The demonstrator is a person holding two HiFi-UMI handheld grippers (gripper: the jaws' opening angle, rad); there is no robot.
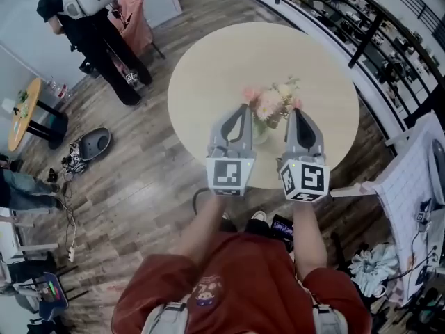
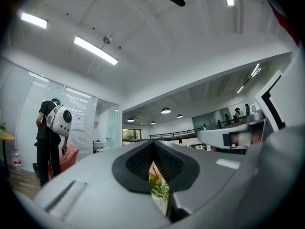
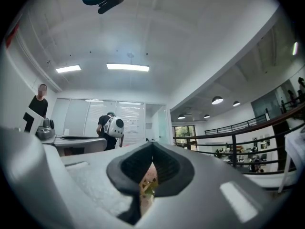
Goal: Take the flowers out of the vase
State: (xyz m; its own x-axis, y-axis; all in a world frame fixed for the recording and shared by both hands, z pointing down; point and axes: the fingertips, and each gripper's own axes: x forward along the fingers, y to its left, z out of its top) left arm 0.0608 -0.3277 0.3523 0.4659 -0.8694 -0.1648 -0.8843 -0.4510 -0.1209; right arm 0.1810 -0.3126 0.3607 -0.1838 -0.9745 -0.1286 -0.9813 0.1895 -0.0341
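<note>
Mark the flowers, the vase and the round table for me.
flowers (image 1: pixel 270 103), head view, on the pink bloom in the middle of the bunch.
vase (image 1: pixel 260 135), head view, on its clear body just below the bunch.
round table (image 1: pixel 222 68), head view, on the bare top left of the bunch.

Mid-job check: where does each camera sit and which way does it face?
Head view: on the person's head, steeply down on table, flowers, left gripper, right gripper, forearms.
Left gripper view: on the left gripper, about level across the room; its shut jaws frame the flowers.
Right gripper view: on the right gripper, likewise; jaws shut.
Shared: flowers and backpack wearer, all three views.
</note>
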